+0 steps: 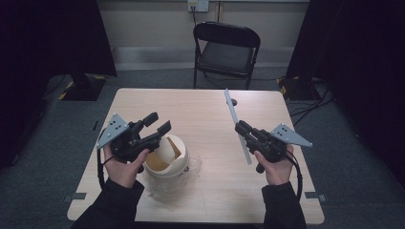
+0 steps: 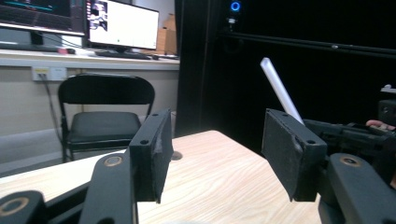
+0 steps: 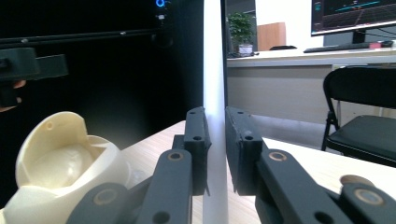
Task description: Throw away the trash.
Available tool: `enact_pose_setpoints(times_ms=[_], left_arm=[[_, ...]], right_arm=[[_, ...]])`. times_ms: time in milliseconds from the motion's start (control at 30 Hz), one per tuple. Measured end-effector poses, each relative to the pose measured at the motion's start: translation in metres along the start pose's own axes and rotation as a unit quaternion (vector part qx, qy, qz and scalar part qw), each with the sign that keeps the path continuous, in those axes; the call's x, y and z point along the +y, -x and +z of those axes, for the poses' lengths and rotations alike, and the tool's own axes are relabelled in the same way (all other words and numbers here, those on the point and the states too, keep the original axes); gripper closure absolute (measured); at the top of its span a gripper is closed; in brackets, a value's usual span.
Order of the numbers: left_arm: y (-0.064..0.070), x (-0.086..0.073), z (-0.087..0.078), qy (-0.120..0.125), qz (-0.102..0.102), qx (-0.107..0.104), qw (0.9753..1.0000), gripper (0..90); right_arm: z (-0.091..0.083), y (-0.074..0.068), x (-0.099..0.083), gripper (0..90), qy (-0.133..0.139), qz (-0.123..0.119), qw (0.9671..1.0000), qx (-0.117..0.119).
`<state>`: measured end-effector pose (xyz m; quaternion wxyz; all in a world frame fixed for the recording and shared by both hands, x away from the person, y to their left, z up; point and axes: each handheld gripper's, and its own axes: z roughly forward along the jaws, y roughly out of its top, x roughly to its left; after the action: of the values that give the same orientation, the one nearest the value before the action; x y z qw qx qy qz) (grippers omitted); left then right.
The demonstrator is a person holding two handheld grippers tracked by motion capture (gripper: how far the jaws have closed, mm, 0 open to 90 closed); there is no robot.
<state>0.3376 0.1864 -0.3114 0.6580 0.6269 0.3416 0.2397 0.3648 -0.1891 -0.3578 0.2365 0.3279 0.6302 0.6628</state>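
Tabletop (image 1: pixel 205 114) work: our right gripper (image 1: pixel 244 130) clamps a white strip (image 1: pixel 234 110); left gripper (image 1: pixel 157 125) gapes above the pot (image 1: pixel 173 160). Likely next, insert it.

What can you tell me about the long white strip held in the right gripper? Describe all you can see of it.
The strip is long, thin, flat and straight, whitish grey, and looks like plastic. The right gripper grips it between its jaws somewhere along its length, so one end points up and away toward the chair while the other reaches back beside the person's hand. In the right gripper view it stands upright between the jaws; whether its lower end touches the table is unclear.
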Motion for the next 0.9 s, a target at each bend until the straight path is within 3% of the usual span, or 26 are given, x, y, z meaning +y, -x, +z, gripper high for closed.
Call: enact_pose_setpoints(times_ms=[333,767,900], left_arm=[[0.026,0.005,0.028,0.004,-0.005,-0.042,0.9991,45.9],[0.049,0.01,0.053,0.001,-0.01,-0.064,0.9979,48.1],[0.05,0.009,0.062,-0.002,-0.029,-0.064,0.9975,49.4]], right_arm=[[0.007,-0.019,0.003,80.3,0.008,-0.011,0.9992,0.037],[0.009,-0.035,0.006,80.3,0.02,-0.015,0.9971,0.072],[0.01,-0.038,0.006,80.3,0.021,-0.014,0.9962,0.083]])
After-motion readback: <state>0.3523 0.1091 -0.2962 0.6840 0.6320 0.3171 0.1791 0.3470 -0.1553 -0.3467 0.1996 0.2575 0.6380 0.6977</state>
